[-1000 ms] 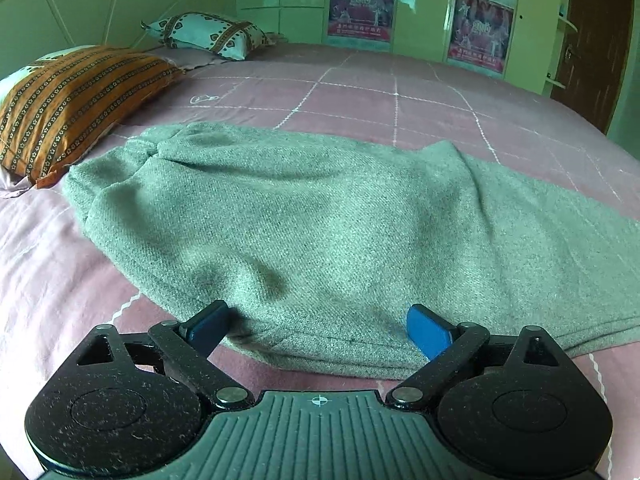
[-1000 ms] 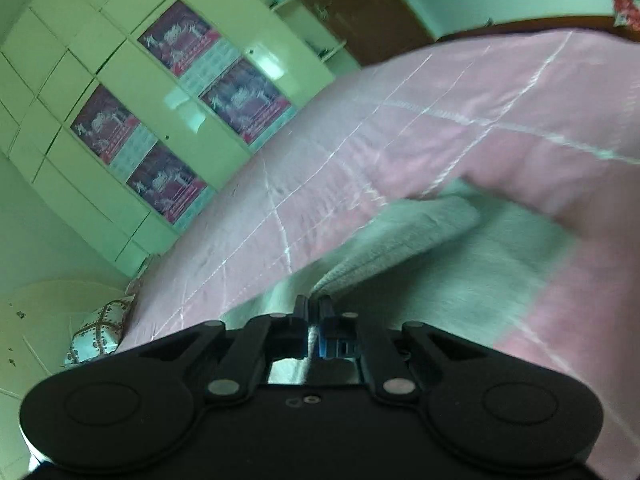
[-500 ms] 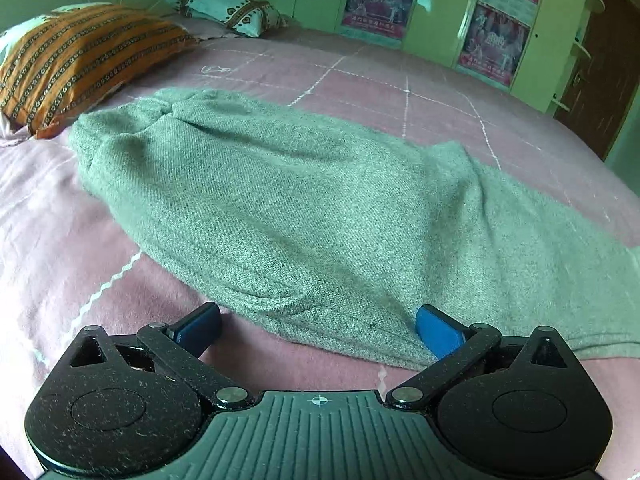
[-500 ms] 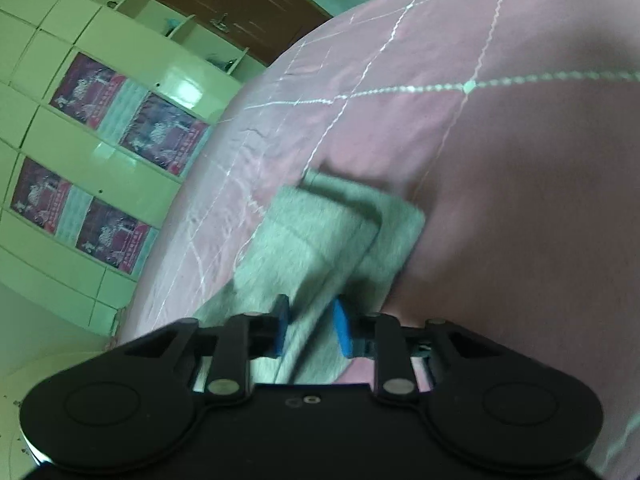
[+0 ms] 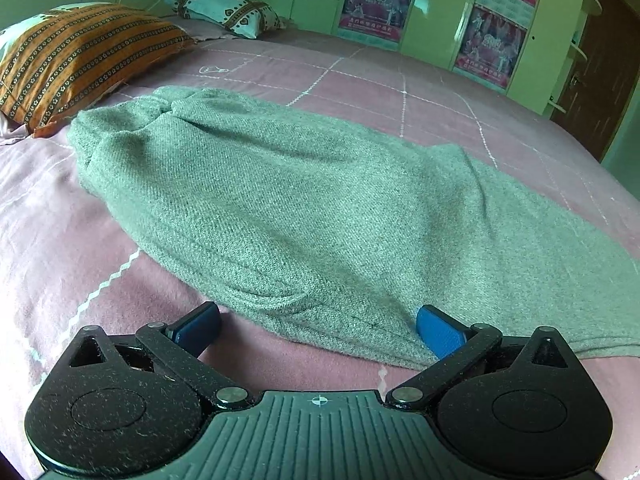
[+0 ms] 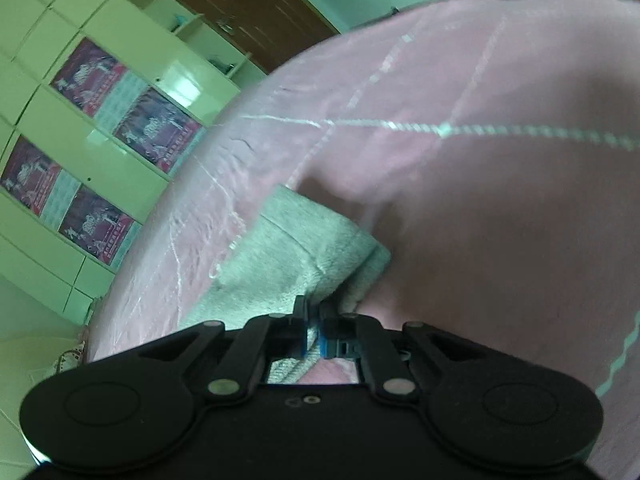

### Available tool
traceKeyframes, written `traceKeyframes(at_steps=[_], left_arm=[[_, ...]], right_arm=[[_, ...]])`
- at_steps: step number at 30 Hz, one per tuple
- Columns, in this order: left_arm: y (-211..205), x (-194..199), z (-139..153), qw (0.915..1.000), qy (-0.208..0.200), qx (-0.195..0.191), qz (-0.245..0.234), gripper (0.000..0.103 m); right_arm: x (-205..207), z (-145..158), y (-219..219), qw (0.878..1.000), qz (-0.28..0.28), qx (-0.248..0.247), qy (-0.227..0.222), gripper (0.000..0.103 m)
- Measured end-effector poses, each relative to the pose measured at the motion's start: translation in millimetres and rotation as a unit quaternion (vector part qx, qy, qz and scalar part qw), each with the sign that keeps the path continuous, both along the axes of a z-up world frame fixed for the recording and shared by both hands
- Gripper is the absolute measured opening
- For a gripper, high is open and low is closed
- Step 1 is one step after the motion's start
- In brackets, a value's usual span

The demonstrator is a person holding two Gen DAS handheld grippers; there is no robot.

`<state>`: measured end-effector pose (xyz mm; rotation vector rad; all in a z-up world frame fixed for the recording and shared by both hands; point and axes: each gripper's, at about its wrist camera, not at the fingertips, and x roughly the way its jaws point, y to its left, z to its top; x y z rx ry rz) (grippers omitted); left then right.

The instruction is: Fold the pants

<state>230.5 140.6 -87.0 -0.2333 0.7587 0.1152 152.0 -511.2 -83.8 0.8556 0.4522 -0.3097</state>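
Grey-green knit pants lie flat across the pink bed, waist bunched at the far left by the pillow, legs running right. My left gripper is open, its blue pads just above the pants' near edge, holding nothing. In the right wrist view, my right gripper is shut on the pants' leg end, which lies folded on the bedspread in front of the jaws.
The pink quilted bedspread covers the bed. An orange striped pillow and a white patterned pillow lie at the head. Green wardrobes with posters and a brown door stand beyond.
My right gripper opened on the leg end half a second ago and has shut on it again. My left gripper stayed open and drew back slightly from the pants' edge.
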Motion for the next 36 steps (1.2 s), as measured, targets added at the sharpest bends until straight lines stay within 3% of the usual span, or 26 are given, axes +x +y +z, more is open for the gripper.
traceKeyframes(at_steps=[6,9,10,12,13,16,19,23,27,30,33,36], left_arm=[[-0.3,0.5,-0.2,1.0000,0.000,0.000,0.000,0.103],[-2.1,0.3,-0.8,1.0000,0.000,0.003,0.001,0.103],[-2.8,0.5,-1.0,1.0000,0.000,0.003,0.002,0.103],[-2.2,0.8,-0.8,1.0000,0.000,0.003,0.001,0.103],[-0.7,0.9,-0.8,1.0000,0.000,0.002,0.000,0.103],[-0.3,0.9,-1.0,1.0000,0.000,0.001,-0.001,0.103],[-1.7,0.9,-1.5,1.0000,-0.001,0.005,0.001,0.103],[-1.8,0.4,-1.7,1.0000,-0.001,0.003,0.000,0.103],[-1.8,0.5,-1.3,1.0000,-0.002,0.003,0.001,0.103],[-0.5,-0.1,-0.8,1.0000,-0.004,-0.001,0.000,0.103],[0.7,-2.9,5.1,0.9999,-0.008,-0.005,0.002,0.103],[4.4,-16.8,20.9,0.9991,-0.041,-0.011,0.007,0.102]], right_arm=[[-2.8,26.4,-0.1,0.997,0.030,-0.051,-0.052,0.000],[-2.9,38.3,-4.5,0.991,0.049,-0.062,-0.109,0.000],[0.7,32.4,-8.5,0.994,0.039,-0.069,-0.074,0.000],[15.8,-0.8,-28.0,0.999,0.021,0.001,0.026,0.000],[12.7,-12.8,-34.8,0.999,0.017,0.028,0.020,0.000],[6.2,-12.0,-32.7,1.000,0.016,0.013,0.004,0.000],[1.4,-12.1,-36.9,1.000,0.011,0.029,0.000,0.000],[-7.0,5.8,-25.0,0.999,0.019,-0.008,-0.030,0.000],[4.8,-11.8,-32.1,0.999,0.014,0.015,0.034,0.000],[0.7,-8.6,-32.0,0.999,0.012,0.019,0.025,0.001],[-15.3,5.3,-20.9,1.000,0.005,-0.017,0.015,0.010],[-26.2,22.5,-6.7,0.998,0.023,-0.052,-0.015,0.010]])
